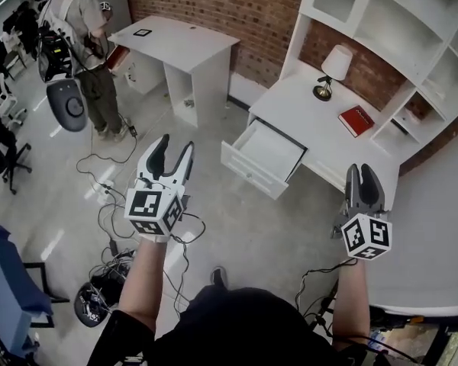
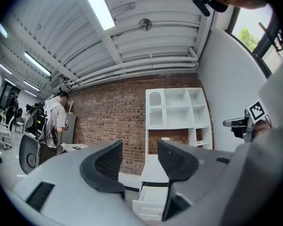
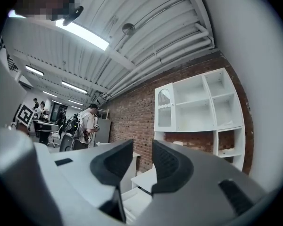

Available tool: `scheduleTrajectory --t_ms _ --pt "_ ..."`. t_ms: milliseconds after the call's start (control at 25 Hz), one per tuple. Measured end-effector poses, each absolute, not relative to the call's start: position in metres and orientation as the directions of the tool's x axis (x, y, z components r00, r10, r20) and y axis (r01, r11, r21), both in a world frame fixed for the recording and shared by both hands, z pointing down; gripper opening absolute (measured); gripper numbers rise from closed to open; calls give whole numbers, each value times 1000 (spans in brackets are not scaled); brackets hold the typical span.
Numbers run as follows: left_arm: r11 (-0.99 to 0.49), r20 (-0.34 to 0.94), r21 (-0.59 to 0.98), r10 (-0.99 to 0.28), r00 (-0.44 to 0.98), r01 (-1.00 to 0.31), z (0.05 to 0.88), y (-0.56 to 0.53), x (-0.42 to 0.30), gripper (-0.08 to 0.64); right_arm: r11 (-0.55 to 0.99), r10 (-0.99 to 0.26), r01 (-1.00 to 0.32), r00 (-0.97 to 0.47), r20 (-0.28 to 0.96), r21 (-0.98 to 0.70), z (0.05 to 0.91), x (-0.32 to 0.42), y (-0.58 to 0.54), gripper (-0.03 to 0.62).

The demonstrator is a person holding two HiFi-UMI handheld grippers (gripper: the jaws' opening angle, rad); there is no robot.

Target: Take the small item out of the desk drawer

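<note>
The white desk stands against the brick wall with its drawer pulled out; from the head view the inside looks bare white and no small item shows in it. Both grippers are held in the air well short of the desk. My left gripper is to the left of the drawer, open and with nothing in it. My right gripper hangs right of the drawer, over the desk's near corner; its jaws stand a little apart with nothing between them. The drawer also shows below the left jaws.
A lamp and a red book sit on the desk, under a white shelf unit. A second white desk and a person are at the back left. Cables lie on the floor, and a round white table is on the right.
</note>
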State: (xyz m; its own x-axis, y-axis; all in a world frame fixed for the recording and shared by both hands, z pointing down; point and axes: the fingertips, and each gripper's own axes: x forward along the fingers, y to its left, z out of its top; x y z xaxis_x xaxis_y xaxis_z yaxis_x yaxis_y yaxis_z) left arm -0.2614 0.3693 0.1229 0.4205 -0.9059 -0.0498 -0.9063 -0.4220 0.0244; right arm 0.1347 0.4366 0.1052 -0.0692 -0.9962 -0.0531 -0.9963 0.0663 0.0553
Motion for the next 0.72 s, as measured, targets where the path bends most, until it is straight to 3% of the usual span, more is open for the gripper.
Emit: scheduleTrajectory --t_ms 360,720 --pt "-452 -47 73 -892 450 -889 141 329 -281 216 44 -998 -996 -47 -37 78 107 113 407 120" --pt "-450 15 52 -892 451 -892 162 281 -245 216 48 -999 -999 -48 -10 17 142 147 353 115"
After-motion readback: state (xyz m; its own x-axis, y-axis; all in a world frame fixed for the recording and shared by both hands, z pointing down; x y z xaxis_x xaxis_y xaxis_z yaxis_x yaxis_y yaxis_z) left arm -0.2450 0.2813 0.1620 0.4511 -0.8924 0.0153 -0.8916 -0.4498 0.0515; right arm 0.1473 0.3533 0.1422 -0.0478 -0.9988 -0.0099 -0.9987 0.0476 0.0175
